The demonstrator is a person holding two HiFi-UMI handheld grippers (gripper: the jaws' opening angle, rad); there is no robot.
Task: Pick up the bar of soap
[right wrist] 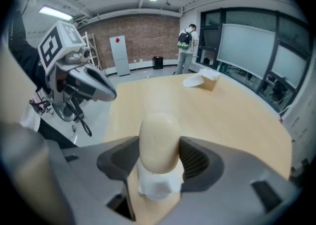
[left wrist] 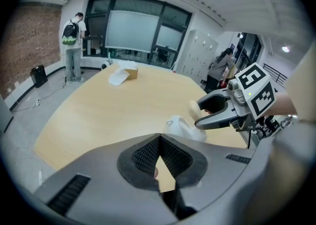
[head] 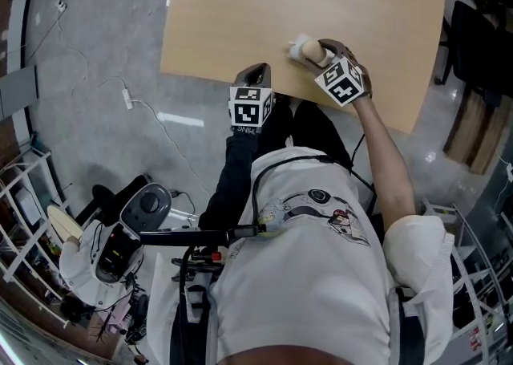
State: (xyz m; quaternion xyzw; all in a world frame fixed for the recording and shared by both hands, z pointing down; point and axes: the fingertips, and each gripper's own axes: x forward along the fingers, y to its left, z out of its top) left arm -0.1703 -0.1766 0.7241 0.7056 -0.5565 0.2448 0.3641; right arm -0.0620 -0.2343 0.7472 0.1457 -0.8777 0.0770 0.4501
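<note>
Clamping soap bar (right wrist: 158, 140) in R tool (right wrist: 159, 162), wood table (head: 321, 2) (L tool (left wrist: 159, 142) closed)

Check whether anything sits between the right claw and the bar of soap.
Nothing visible does. The right claw is shut on the bar of soap, with a pad against each side. A white object lies under the soap on the table. The left claw is shut, empty and off to one side.
</note>
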